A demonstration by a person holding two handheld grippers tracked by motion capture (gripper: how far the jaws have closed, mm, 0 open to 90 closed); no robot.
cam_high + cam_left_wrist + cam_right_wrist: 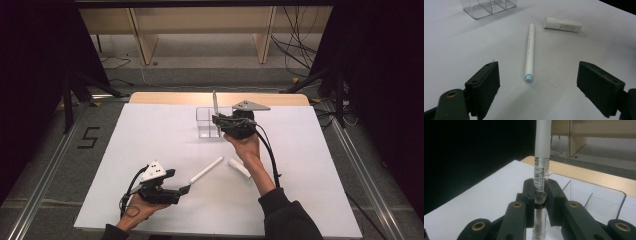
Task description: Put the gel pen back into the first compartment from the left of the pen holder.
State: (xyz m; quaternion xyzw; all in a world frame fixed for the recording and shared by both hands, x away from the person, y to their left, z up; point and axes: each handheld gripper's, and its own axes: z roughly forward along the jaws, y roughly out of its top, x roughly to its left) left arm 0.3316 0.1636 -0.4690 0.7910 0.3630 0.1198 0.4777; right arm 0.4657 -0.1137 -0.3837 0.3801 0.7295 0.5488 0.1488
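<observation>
The counter [150, 150] is a white sheet over a wooden top, whose bare strip shows along the far edge. A clear divided organizer [207, 122] stands near the middle of the far edge. A long white pen [206, 170] lies slantwise toward the near edge, and a short white tube [239, 168] rests just beside its far end, apart from it.

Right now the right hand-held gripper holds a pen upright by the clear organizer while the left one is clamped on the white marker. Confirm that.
Not quite. The left hand-held gripper is open, not clamped: in the left gripper view its jaws stand wide apart with the white marker lying free on the table before them. The right hand-held gripper does hold the pen upright by the clear organizer.
</observation>
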